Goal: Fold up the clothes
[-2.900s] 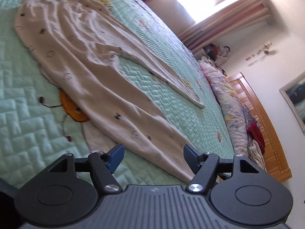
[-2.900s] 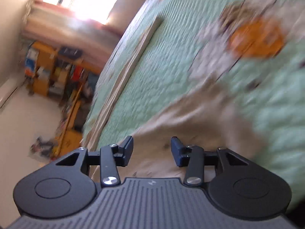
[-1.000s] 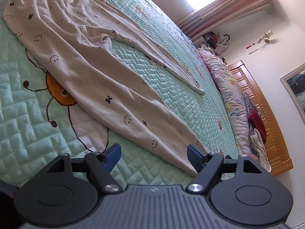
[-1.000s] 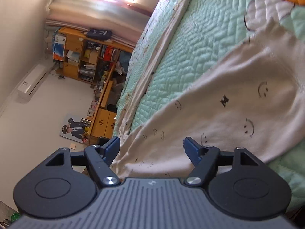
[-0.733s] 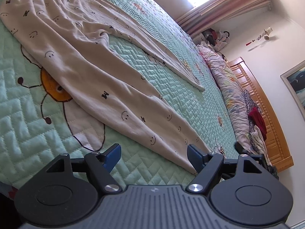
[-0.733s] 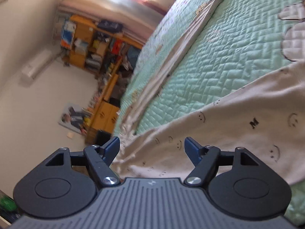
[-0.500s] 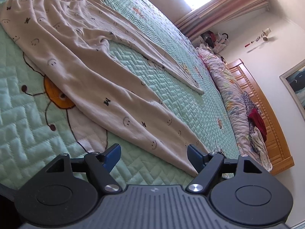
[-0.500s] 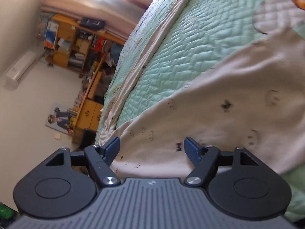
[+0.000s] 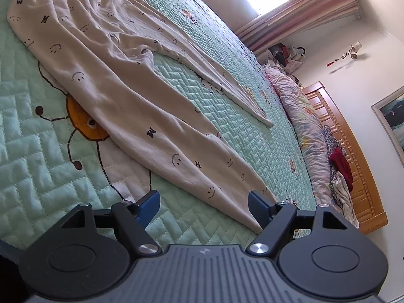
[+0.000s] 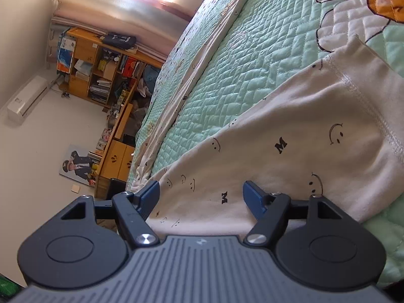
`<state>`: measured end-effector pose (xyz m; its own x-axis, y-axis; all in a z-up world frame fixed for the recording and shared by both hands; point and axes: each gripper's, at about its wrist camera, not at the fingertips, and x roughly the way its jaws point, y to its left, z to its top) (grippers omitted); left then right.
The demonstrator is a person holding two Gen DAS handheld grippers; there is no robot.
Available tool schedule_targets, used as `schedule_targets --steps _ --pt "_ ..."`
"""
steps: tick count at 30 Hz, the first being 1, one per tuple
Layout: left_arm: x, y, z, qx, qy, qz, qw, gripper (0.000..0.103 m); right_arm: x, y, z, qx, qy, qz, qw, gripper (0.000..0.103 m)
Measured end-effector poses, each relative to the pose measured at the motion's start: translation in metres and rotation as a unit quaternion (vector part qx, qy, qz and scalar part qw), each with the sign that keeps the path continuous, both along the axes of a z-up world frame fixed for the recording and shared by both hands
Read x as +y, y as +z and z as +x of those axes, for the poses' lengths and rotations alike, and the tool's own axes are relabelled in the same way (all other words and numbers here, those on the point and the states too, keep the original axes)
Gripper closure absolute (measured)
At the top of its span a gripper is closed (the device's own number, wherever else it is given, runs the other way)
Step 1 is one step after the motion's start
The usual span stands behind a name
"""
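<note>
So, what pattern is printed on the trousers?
The trousers are cream with small black smiley faces and letter M marks; the left wrist view shows it best.

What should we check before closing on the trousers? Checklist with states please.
1. Trousers spread flat on the quilt, legs apart in a V: ok.
2. Left gripper jaws open, nothing between them but the near leg's cuff end: ok.
3. Right gripper jaws open over cream fabric with a stitched hem: ok.
4. Pads touching the cloth on either side: cannot tell.
5. Both grippers on the same leg: cannot tell, neither view shows the other gripper.
6. Far leg lying clear of the near one, no overlap below the crotch: ok.
</note>
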<state>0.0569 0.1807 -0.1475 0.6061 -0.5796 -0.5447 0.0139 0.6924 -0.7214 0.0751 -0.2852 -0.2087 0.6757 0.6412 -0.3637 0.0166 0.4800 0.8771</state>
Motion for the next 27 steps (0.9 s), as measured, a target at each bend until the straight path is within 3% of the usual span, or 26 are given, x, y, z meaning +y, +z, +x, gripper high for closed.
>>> schedule_targets --steps 4,7,13,16,17,19,22,24,27 --pt "0.000 0.002 0.000 -0.002 0.001 0.001 1.0000 0.024 -0.007 0.008 -0.003 0.007 -0.013 -0.003 1.000 0.029" --pt "0.000 0.003 0.001 -0.004 -0.001 0.002 1.0000 0.024 -0.012 0.025 -0.009 -0.016 -0.037 -0.036 0.999 0.028" --pt "-0.008 0.008 0.005 -0.016 -0.011 0.014 0.9997 0.024 0.013 0.049 0.008 -0.071 0.039 -0.056 0.995 0.028" --pt "-0.009 0.011 0.006 -0.024 -0.016 0.026 0.9992 0.024 0.020 0.025 0.018 -0.022 0.059 -0.082 0.995 0.028" --pt "-0.008 0.013 0.007 -0.026 -0.017 0.030 0.9991 0.024 0.013 0.019 0.016 -0.011 0.050 -0.084 0.995 0.042" --pt "-0.006 0.016 0.011 -0.035 -0.018 0.040 0.9984 0.023 0.000 0.007 0.009 0.012 0.031 -0.086 0.996 0.060" --pt "-0.007 0.022 0.020 -0.056 -0.027 0.062 0.9962 0.022 -0.016 0.011 -0.001 0.033 -0.001 -0.094 0.995 0.058" --pt "-0.013 0.024 0.029 -0.067 -0.035 0.079 0.9940 0.021 -0.015 0.032 -0.001 0.003 -0.004 -0.133 0.991 0.054" --pt "-0.020 0.016 0.046 -0.076 -0.032 0.091 0.9924 0.019 0.000 0.061 0.012 -0.046 0.020 -0.141 0.989 0.046"
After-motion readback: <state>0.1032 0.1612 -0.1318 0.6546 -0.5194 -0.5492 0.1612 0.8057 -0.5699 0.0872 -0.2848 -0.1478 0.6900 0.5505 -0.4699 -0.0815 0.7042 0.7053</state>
